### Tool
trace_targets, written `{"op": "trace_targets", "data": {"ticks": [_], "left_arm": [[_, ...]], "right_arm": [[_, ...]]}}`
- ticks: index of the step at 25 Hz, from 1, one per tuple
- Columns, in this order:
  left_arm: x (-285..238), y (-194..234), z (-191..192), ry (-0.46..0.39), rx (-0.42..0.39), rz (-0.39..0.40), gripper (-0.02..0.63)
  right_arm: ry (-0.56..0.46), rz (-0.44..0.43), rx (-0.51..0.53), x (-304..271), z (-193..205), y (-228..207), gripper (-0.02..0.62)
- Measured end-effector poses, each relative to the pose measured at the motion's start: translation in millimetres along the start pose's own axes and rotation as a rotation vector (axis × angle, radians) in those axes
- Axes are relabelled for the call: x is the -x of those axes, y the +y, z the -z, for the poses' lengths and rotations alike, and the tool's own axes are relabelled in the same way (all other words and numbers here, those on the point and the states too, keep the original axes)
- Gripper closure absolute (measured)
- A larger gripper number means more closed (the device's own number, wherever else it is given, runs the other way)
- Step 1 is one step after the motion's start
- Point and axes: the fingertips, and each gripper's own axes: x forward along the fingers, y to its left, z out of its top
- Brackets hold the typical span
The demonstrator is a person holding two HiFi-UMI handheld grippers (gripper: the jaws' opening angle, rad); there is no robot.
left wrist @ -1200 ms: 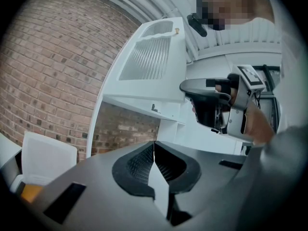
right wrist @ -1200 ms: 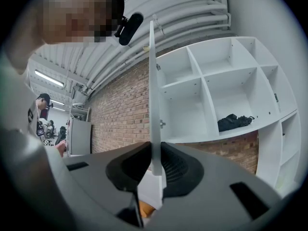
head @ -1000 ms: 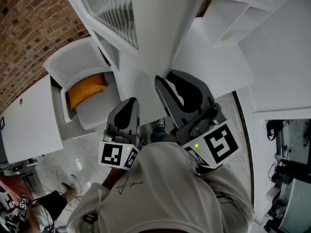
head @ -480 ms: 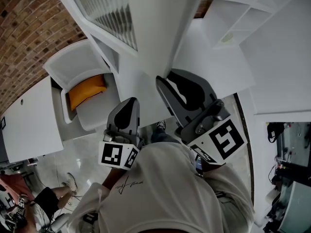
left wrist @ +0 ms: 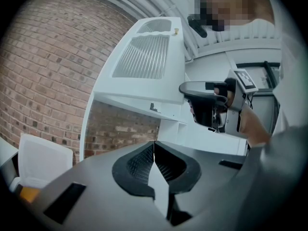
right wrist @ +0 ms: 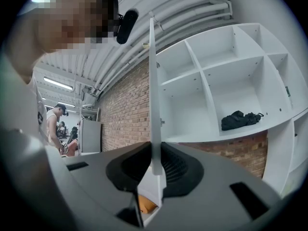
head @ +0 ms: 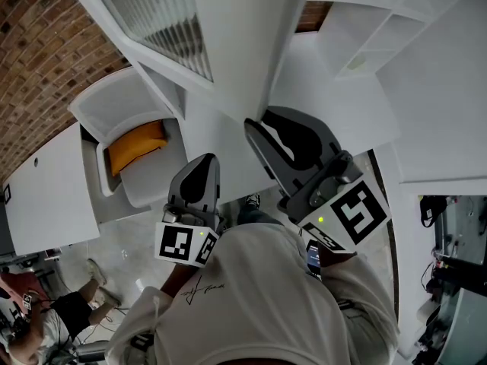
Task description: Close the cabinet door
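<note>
The cabinet door (right wrist: 152, 81) stands open at the middle of the scene. It is seen edge-on from the right gripper view as a thin white strip, running up and away from the person. The right gripper (right wrist: 153, 150) has its jaws shut on the door's near, lower edge, with the panel pinched between the black pads.

To the right of the edge lies the cabinet (right wrist: 226, 76), its white compartments open. A black bag (right wrist: 239, 119) lies in one of them, well clear of the door.

The left gripper (left wrist: 154, 146) sits just left of the door without touching it, jaws together on nothing. Farther left stand a white chair (head: 114, 105) with an orange cushion (head: 137, 144) and the brick wall (head: 38, 52), with bare floor (head: 129, 242) near the person.
</note>
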Motion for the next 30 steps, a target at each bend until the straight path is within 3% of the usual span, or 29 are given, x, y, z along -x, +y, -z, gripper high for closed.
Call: {"op": "trace_targets", "data": {"ticks": [30], "left_arm": [[-36.2,-9.7,-3.5,-0.053,-0.023,-0.026,0.589]], "right_arm": [[0.004,-0.080,0.000,-7.1,0.4,-47.2,0.526]]}}
